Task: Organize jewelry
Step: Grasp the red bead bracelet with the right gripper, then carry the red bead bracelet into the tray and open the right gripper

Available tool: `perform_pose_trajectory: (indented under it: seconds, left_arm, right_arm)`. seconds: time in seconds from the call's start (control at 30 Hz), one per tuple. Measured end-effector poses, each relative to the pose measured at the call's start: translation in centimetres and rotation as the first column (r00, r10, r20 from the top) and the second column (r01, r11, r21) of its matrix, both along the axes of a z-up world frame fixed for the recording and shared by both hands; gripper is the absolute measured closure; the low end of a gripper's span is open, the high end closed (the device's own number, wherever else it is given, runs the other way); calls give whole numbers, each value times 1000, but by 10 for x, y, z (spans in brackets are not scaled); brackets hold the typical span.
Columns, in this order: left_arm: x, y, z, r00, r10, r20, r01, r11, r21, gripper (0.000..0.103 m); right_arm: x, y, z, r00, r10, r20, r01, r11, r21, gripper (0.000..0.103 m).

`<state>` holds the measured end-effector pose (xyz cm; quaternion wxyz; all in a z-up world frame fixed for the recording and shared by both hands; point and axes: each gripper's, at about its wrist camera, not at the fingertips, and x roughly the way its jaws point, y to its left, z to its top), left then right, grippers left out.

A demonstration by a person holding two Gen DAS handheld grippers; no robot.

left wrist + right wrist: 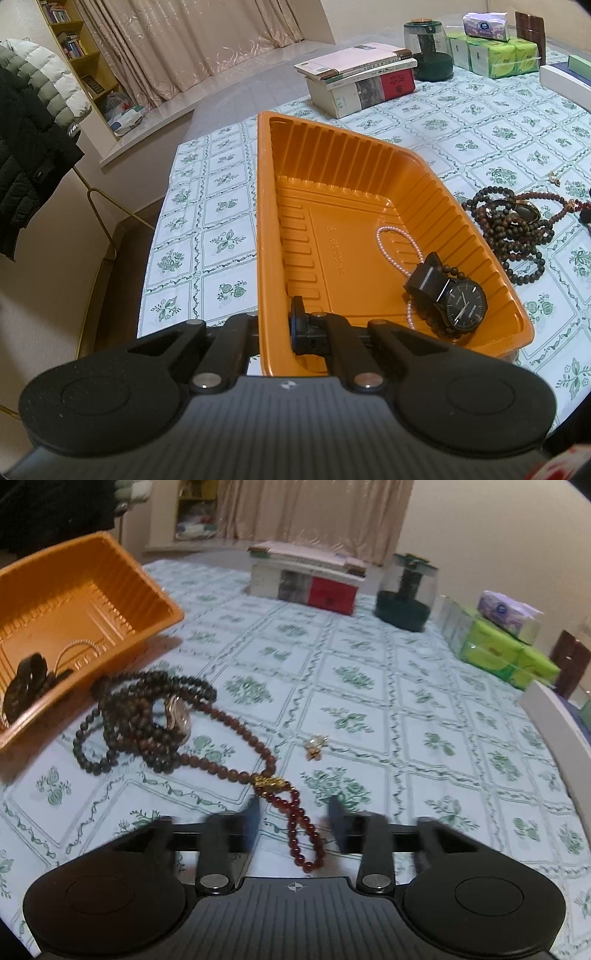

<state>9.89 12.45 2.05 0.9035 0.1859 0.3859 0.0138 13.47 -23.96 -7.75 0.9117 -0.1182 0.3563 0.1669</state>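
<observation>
Left wrist view: my left gripper [275, 325] has its fingers clamped on the near wall of the orange tray [266, 221], which holds a black watch [456, 301] and a pearl strand [397, 245]. My right gripper [293, 821] has fingers apart, straddling the red bead bracelet [303, 834] beside that tray.

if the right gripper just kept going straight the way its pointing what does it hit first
Most likely the red bead bracelet: its loop lies between the open fingers of the right gripper. Just beyond comes its gold charm, then bare tablecloth. Height above the table is unclear.
</observation>
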Motion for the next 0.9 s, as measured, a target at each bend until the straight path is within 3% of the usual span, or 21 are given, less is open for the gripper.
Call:
perform_pose_trajectory:
  seconds: [0.13,0.17,0.2,0.23,0.47,0.9]
  left_arm:
    - [0,0,0,1000,2,0,-2,1000,0,100]
    - [0,1,0,1000,3,-1,-3,1000,0,100]
    - [0,1,0,1000,3,-1,-3,1000,0,100]
    - [0,1,0,1000,4,-1,-4,1000,-2,100]
    - [0,2,0,1000,1,0,-1,1000,-3,100]
    - [0,3,0,1000,1,0,-1,1000,-3,100]
  right_arm:
    - [9,0,-8,1000,10,-10,-10,1000,15,62]
    - [12,-1,-9,1000,5,-21,-4,1000,26,68]
    - [14,-1,-8,999,6,-34,-4,999,39,94]
    - [14,1,-7,999,2,-43,-1,999,34,98]
    - [0,2,5,1000,-4,-5,4,1000,19,99]
    - [-6,13,66,991,12,135,-24,996,84,99]
